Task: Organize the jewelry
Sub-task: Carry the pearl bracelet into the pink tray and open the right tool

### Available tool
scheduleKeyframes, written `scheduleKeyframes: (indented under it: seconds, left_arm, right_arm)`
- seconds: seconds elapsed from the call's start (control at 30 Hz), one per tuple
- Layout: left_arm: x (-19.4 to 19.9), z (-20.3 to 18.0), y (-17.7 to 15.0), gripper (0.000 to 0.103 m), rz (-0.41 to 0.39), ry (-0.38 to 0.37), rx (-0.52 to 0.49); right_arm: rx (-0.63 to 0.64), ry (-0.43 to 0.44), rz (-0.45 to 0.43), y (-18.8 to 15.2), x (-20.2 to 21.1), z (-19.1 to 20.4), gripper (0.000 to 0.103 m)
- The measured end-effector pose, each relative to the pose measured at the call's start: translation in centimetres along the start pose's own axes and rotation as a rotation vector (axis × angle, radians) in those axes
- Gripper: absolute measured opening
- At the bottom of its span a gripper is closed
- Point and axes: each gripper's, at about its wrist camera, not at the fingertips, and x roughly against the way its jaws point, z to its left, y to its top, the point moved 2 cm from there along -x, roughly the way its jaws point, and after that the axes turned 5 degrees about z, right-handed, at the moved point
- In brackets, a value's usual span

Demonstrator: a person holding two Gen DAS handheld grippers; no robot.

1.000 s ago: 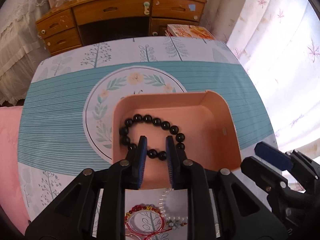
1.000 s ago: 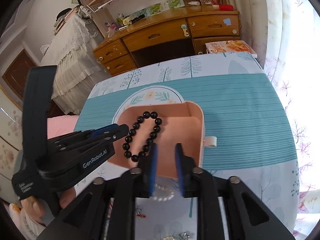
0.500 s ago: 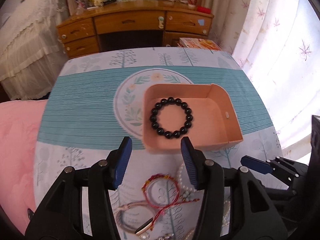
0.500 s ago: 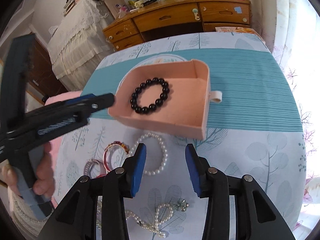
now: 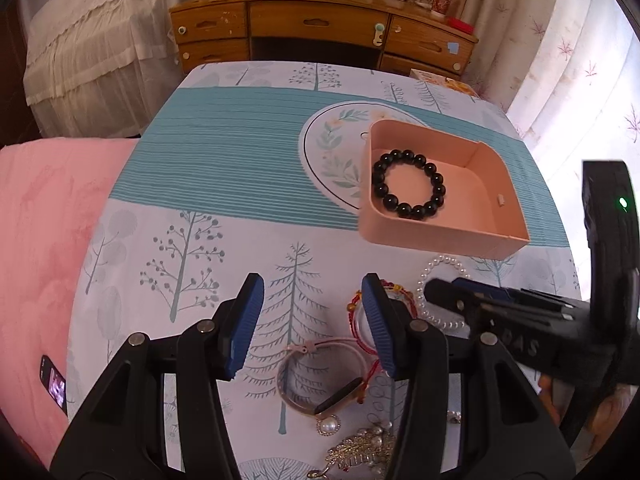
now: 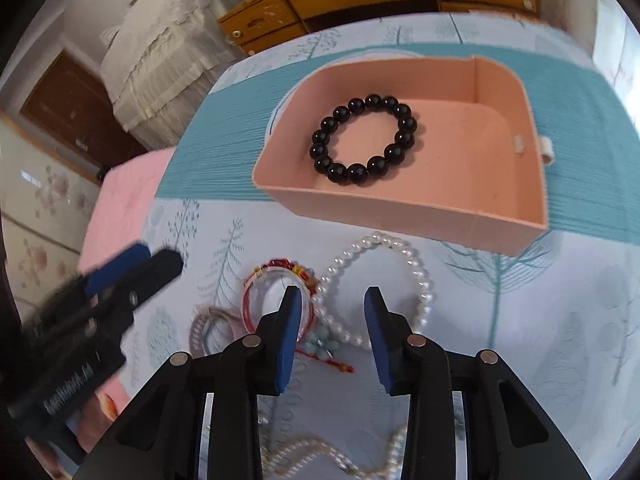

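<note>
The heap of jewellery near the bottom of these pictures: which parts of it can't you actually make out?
- Gold brooch: left wrist view, cut off by the bottom edge and the left gripper.
- Long white pearl strand: right wrist view, hidden under the right gripper.
- Red cord bracelet: left wrist view, half covered by the blue finger.

- The left gripper hangs over the desk near its front edge, jaws apart, nothing between them.
- A pink tray sits toward the right edge, with a black bead bracelet lying flat inside.
- A pearl bracelet, a red cord bracelet and a watch lie near the front edge.
- The right gripper reaches in over the pearl bracelet.
</note>
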Motion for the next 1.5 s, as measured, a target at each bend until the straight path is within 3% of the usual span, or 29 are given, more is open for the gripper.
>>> scheduleKeyframes:
  seconds: [0.2, 0.5, 0.6, 0.7, 0.87, 1.03, 1.3, 1.5]
  left_arm:
    - [-0.3, 1.5, -0.4, 0.048, -0.007, -0.012, 0.023]
    - [-1.0, 3.7, -0.8, 0.048, 0.009, -0.046, 0.066]
    - [-1.1, 4.2, -1.1, 0.048, 0.012, -0.056, 0.073]
    - [-1.1, 4.8, -1.5, 0.048, 0.007, -0.065, 0.078]
    - [-1.0, 5.7, -1.8, 0.048, -0.002, -0.053, 0.088]
    - [-0.6, 6.1, -1.7, 0.048, -0.016, -0.052, 0.096]
    - [0.7, 4.3, -1.7, 0.048, -0.049, -0.048, 0.054]
    - [1.4, 2.5, -2.0, 0.048, -0.058, -0.042, 0.018]
  right_arm:
    - [-0.045, -0.095, 0.044, 1.6, -2.4, 1.1, 0.025]
    - [0.124, -0.386, 0.061, 2.0, -4.3, 5.2, 0.020]
    - [0.162, -0.435, 0.061, 1.8, -4.5, 6.0, 0.017]
    - [0.173, -0.456, 0.072, 1.6, -4.5, 6.6, 0.008]
    - [0.156, -0.438, 0.054, 1.2, -3.1, 7.1, 0.007]
    - [0.134, -0.347, -0.032, 0.8, 1.7, 7.9, 0.007]
    - [0.138, -0.235, -0.252, 0.5, 12.9, 9.5, 0.007]
    - [0.131, -0.204, -0.393, 2.0, 18.7, 10.2, 0.007]
